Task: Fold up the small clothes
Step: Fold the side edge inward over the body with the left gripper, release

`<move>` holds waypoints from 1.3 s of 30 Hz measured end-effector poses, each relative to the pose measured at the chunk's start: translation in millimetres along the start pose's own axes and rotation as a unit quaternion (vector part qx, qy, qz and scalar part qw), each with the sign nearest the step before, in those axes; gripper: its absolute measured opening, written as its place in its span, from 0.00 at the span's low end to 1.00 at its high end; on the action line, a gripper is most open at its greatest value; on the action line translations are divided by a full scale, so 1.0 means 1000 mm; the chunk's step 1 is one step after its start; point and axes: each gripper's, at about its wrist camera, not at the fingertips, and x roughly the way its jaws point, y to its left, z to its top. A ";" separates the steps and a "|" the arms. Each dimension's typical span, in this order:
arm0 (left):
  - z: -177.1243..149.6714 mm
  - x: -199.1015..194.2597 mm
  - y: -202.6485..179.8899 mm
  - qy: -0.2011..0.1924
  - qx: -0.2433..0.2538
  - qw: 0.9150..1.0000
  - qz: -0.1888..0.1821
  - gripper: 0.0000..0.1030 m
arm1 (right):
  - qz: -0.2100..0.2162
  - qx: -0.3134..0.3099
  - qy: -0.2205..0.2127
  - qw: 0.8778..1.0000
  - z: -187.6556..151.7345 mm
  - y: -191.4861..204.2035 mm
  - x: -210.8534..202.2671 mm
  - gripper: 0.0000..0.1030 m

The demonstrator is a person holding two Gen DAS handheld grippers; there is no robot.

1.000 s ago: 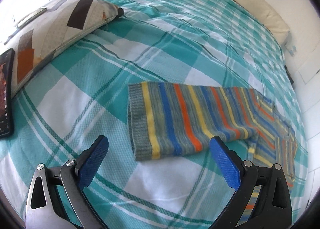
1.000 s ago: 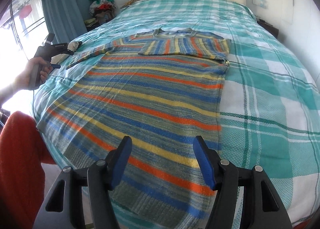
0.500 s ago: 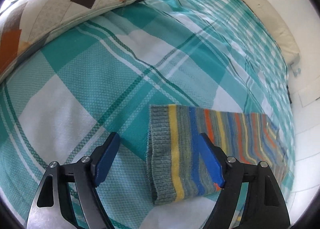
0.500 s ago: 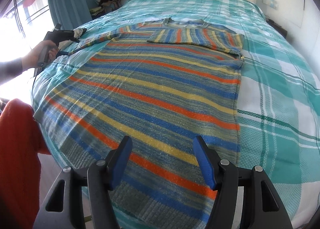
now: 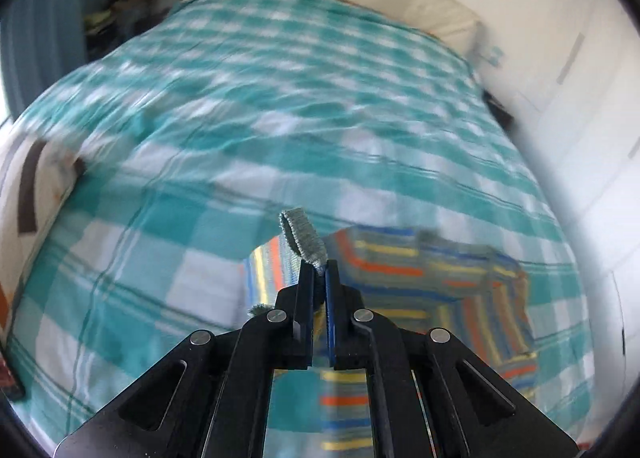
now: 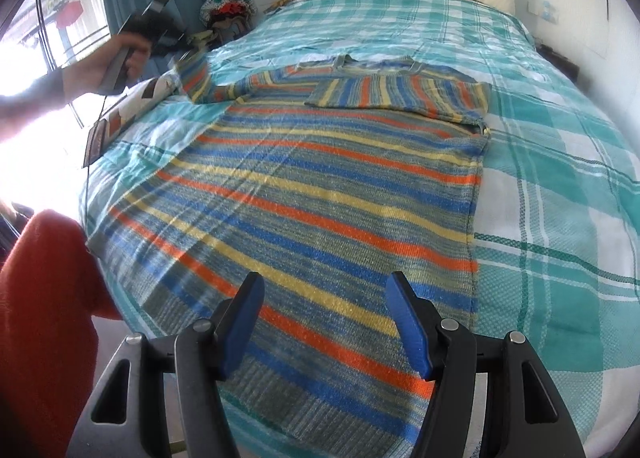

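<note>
Left gripper (image 5: 319, 272) clamped on grey sleeve cuff (image 5: 301, 236) of striped sweater (image 6: 320, 194), lifted off plaid bedspread (image 6: 560, 186). Right gripper (image 6: 326, 326) empty, jaws moderately apart, above sweater hem.

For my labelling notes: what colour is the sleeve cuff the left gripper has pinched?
Plain grey-green ribbing on the cuff, clearest in the left wrist view.

black hand-held gripper (image 6: 324, 328) — blue pads (image 6: 406, 328), silver screws (image 6: 448, 324), red garment (image 6: 44, 322)

The left tongs (image 5: 319, 272) are closed on the grey cuff (image 5: 302, 240) of the striped sweater (image 5: 432, 286), lifted above the blurred checked bed (image 5: 280, 106).
</note>
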 end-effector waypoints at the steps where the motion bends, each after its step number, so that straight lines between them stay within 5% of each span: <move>1: 0.003 -0.001 -0.035 -0.004 0.032 0.999 -0.020 0.03 | 0.001 0.000 -0.003 1.000 0.001 -0.001 -0.002 0.61; 4: -0.002 0.008 -0.113 0.009 0.087 0.993 -0.081 0.06 | 0.004 0.002 -0.010 1.000 0.001 -0.002 -0.006 0.61; 6: -0.016 0.035 -0.150 0.066 0.095 0.986 -0.120 0.19 | 0.004 0.004 -0.013 1.000 0.001 -0.003 -0.008 0.61; 7: -0.024 0.050 -0.159 0.098 0.088 0.984 -0.124 0.47 | 0.003 0.004 -0.013 1.000 0.001 -0.005 -0.009 0.61; 8: -0.032 0.063 -0.161 0.121 0.074 0.983 -0.116 0.62 | 0.003 0.004 -0.013 1.000 0.001 -0.006 -0.010 0.61; 11: -0.039 0.069 -0.133 0.103 0.021 0.989 -0.103 0.61 | 0.007 0.011 -0.015 1.000 -0.003 -0.009 -0.016 0.61; 15: -0.034 0.074 -0.063 0.083 -0.069 0.993 -0.039 0.61 | 0.009 0.011 -0.011 1.000 -0.008 -0.013 -0.019 0.61; 18: -0.045 0.080 -0.017 0.093 -0.083 0.992 0.004 0.61 | 0.010 0.015 -0.002 1.000 -0.011 -0.017 -0.014 0.61; 23: -0.084 0.117 0.003 0.155 -0.081 0.984 -0.020 0.61 | 0.011 0.031 0.011 0.999 -0.013 -0.022 -0.005 0.61; 24: -0.091 0.120 0.000 0.155 -0.075 0.985 -0.032 0.54 | 0.010 0.032 0.013 0.999 -0.013 -0.022 -0.004 0.61; 25: -0.097 0.119 -0.005 0.145 -0.059 0.987 -0.043 0.04 | 0.007 0.032 0.016 0.999 -0.013 -0.021 -0.002 0.61; 28: -0.104 0.113 0.000 0.116 -0.056 0.991 0.040 0.06 | 0.002 0.032 0.020 0.999 -0.012 -0.020 0.002 0.61; 30: -0.108 0.110 0.031 0.106 -0.134 0.985 0.032 0.09 | 0.003 0.034 0.019 0.999 -0.012 -0.020 0.002 0.62; 32: -0.112 0.108 0.043 0.105 -0.161 0.981 0.006 0.17 | 0.005 0.034 0.020 0.999 -0.011 -0.020 0.003 0.61; 35: -0.107 0.099 0.038 0.115 -0.125 0.985 0.002 0.31 | 0.012 0.034 0.025 0.999 -0.012 -0.021 0.007 0.61; 39: -0.087 0.063 0.032 0.033 -0.109 0.992 0.044 0.49 | 0.019 0.035 0.023 0.999 -0.010 -0.021 0.007 0.61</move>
